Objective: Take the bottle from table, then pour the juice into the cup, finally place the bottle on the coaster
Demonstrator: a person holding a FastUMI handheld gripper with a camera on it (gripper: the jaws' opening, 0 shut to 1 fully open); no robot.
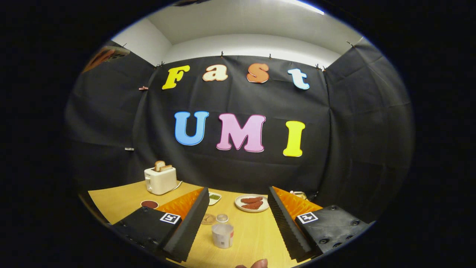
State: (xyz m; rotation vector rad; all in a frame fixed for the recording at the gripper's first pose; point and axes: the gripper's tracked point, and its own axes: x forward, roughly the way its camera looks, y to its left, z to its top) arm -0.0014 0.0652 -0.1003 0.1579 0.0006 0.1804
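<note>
The tool (pixel 236 219) is hanging wide open and gripping nothing, the bottle (pixel 222 232) is standing untouched on the bench (pixel 256 234) at lower centre between the fingers, beside the coaster (pixel 208 219), so every step is remaining.

The scene is viewed from a fisheye camera mounted on the tongs (pixel 235 219), aimed forward and slightly downward along the spread fingers, low over the surface (pixel 256 230), toward the booth's wall
</note>
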